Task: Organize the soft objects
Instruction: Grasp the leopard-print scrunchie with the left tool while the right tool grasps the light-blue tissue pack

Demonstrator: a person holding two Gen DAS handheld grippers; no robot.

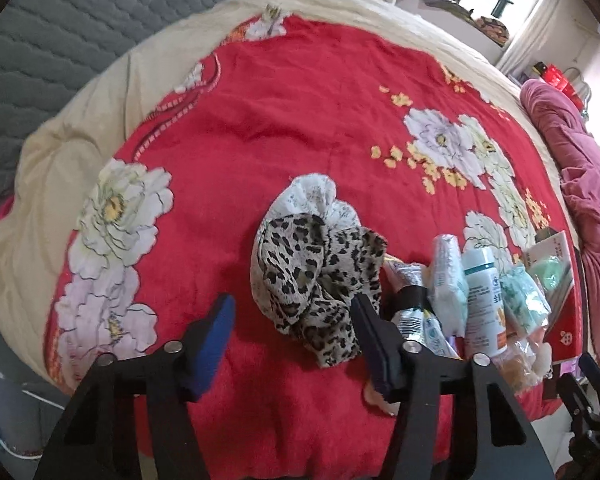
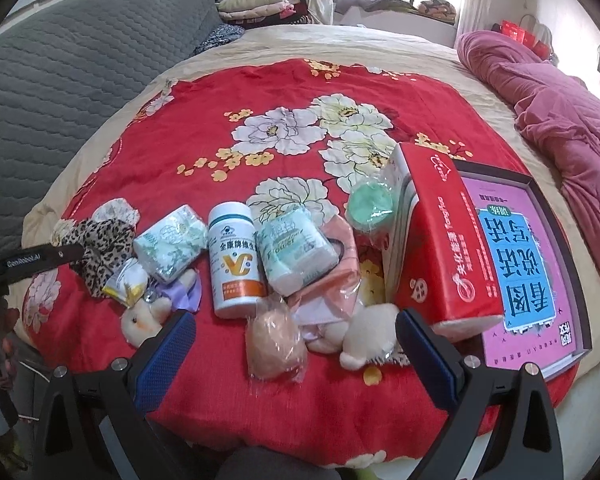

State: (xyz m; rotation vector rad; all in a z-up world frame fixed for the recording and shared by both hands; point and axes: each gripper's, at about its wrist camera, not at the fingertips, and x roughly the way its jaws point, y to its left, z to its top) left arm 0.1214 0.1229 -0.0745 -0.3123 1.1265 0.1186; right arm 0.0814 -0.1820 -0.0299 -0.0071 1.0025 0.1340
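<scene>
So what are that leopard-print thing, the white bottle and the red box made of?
The leopard-print thing looks like thin woven fabric, matte: it lies crumpled in soft folds. The white bottle seems to be plastic, smooth with a slight sheen and a printed label. The red box looks like glossy printed cardboard, with sharp straight edges, though a film wrap is possible.
</scene>
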